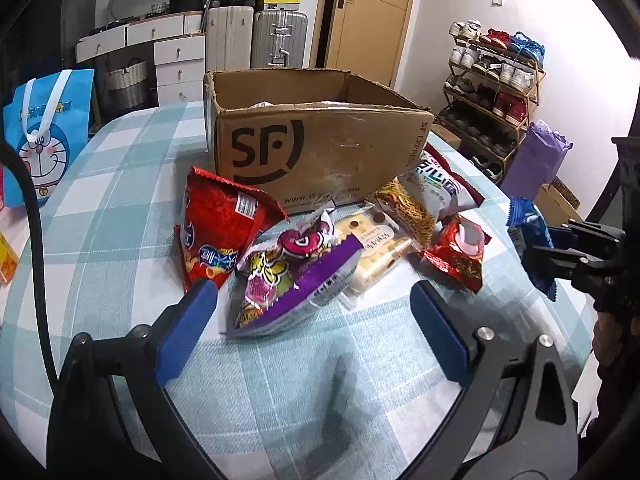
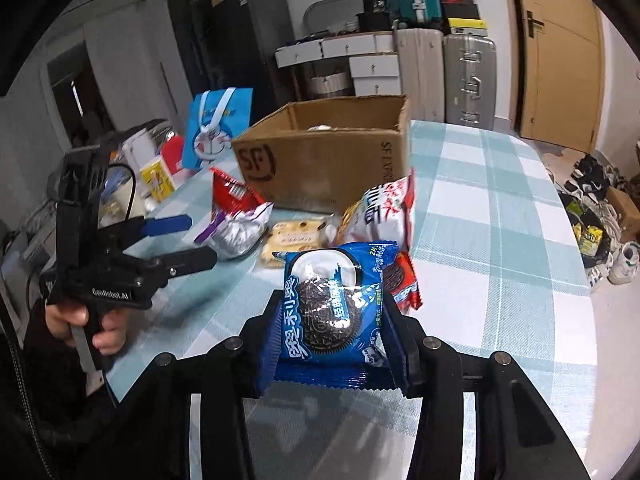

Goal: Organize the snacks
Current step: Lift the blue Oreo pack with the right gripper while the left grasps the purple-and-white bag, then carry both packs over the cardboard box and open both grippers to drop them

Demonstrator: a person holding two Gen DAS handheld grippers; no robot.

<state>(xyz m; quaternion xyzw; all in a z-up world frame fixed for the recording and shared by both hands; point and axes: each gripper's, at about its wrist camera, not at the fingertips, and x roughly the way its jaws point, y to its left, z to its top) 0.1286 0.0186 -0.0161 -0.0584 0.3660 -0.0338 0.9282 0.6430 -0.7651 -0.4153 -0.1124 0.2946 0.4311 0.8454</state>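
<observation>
An open SF cardboard box stands on the checked tablecloth, also in the right wrist view. Snack packs lie in front of it: a red chips bag, a purple bag, a cream biscuit pack, a noodle pack, a white bag and a red Oreo pack. My left gripper is open and empty just short of the purple bag. My right gripper is shut on a blue Oreo pack, held above the table right of the pile.
A blue Doraemon bag stands at the table's left edge. Beyond the table are drawers, suitcases, a door and a shoe rack. A purple bag sits off the right edge. Yellow boxes lie at the left.
</observation>
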